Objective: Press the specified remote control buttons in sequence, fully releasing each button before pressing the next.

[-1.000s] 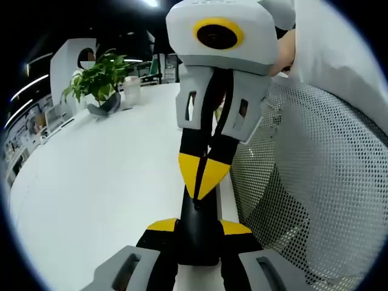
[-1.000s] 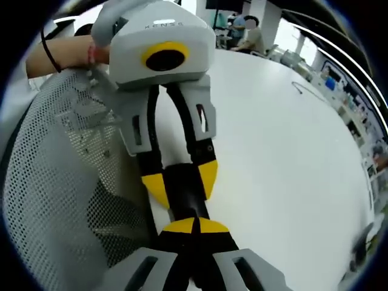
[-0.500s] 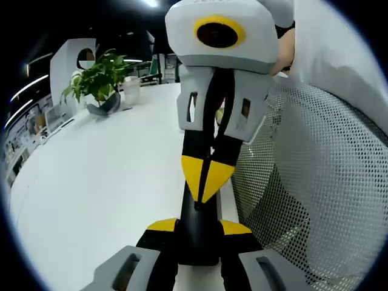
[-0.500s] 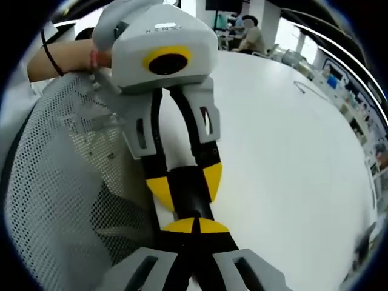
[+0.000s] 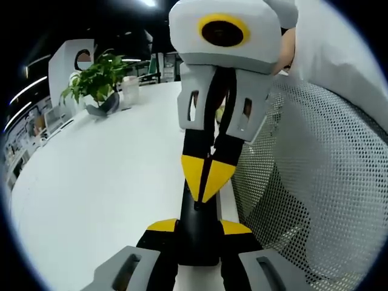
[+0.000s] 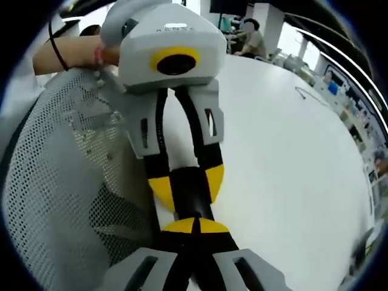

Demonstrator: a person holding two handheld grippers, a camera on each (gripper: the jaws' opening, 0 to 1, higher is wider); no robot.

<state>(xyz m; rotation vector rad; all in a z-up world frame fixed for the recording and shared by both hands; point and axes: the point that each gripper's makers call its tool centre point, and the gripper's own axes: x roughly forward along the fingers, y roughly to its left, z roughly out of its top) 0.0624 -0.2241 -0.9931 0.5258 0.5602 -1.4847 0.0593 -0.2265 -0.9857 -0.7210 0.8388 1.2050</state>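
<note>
A slim black remote control (image 5: 197, 239) lies along the white table's edge, with my left gripper (image 5: 199, 227) shut on its sides. My right gripper (image 5: 206, 177) reaches in from above, its yellow tips closed together and resting on the remote's top face. In the right gripper view, my right gripper (image 6: 194, 225) is shut, its tips touching the remote (image 6: 188, 193). The left gripper (image 6: 187, 183) clamps the remote from the far side. The buttons are hidden.
The white table (image 5: 103, 176) stretches away, with a potted plant (image 5: 97, 82) and a white jar (image 5: 130, 90) at its far end. A grey mesh chair back (image 5: 315, 188) stands close beside the grippers. A person's hand (image 6: 66, 53) holds the left gripper.
Both views have shifted very slightly. The grippers and the remote keep the same hold and contact.
</note>
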